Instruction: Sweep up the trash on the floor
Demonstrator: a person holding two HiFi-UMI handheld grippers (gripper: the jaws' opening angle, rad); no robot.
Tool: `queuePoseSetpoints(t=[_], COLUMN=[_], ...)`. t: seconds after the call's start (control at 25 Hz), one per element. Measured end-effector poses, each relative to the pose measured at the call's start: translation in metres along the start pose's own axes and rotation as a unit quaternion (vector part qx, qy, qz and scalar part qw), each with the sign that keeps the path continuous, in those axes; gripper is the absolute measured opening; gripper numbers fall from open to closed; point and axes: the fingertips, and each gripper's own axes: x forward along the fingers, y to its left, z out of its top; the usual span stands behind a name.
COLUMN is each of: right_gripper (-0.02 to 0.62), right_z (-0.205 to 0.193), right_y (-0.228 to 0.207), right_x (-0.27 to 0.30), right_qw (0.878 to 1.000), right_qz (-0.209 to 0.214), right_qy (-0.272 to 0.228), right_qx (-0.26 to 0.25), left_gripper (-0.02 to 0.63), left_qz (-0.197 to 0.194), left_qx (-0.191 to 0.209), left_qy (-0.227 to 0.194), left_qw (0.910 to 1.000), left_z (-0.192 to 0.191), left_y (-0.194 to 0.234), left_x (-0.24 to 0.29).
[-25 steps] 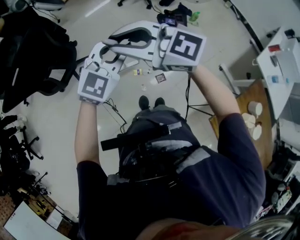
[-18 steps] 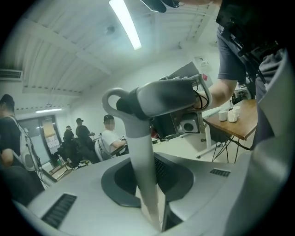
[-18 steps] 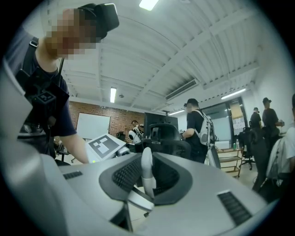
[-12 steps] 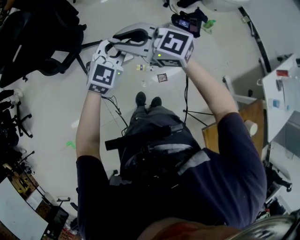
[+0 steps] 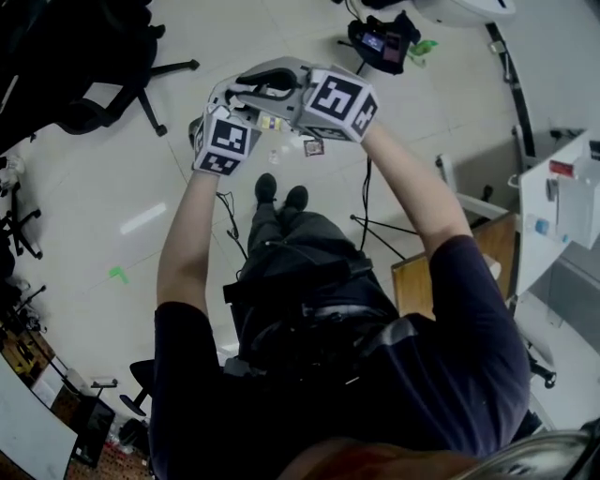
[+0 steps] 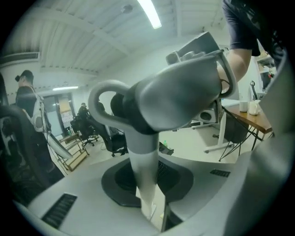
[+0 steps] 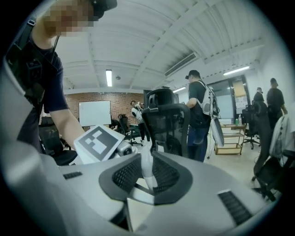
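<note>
Left gripper point(image 6: 152, 203) tightening on a white tubular shaft point(image 6: 144, 170), right gripper point(image 7: 145, 184) clamping a thin white stick point(image 7: 146, 167) — I'm lowering both toward the small litter scraps point(image 5: 314, 147), readying to sweep.

Cool, even light fills the head view, dimming toward its corners. On the pale floor point(image 5: 84, 178) a soft glare streak point(image 5: 142, 218) lies well left of the person's shoes point(image 5: 279, 192). Shadows near the shoes are weak, and straight lines far from them bow. In the left gripper view a ceiling tube point(image 6: 150, 14) burns white. There the white stem point(image 6: 144, 184) and a grey bulk point(image 6: 177, 97), perhaps a handle, are smeared out of focus. The right gripper view is sharper: its thin stem point(image 7: 147, 170) reads cleanly, and a dark vignette rings the picture.
</note>
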Motion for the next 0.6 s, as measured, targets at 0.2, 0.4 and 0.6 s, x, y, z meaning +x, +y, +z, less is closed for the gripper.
queuePoseSetpoints(t=[0.2,0.4,0.6], right_gripper=[0.087,0.091,0.091], right_z=[-0.040,-0.050,-0.049], right_y=[-0.006,-0.005,0.005], right_x=[0.005,-0.010,-0.018], right_qw=[1.000,0.998,0.998], right_qz=[-0.009,-0.010,-0.016], right_qy=[0.014,0.013,0.009], right_qx=[0.026,0.059,0.064], left_gripper=[0.055,0.055,0.057], left_qz=[-0.039,-0.091,-0.111], left_qx=[-0.041,-0.069,-0.075], left_qy=[0.019,0.025,0.042], left_qw=[0.9982,0.9932,0.9901], left_z=[-0.030,-0.028,-0.026], left_y=[-0.020,-0.040,-0.051], left_x=[0.026,0.034,0.028])
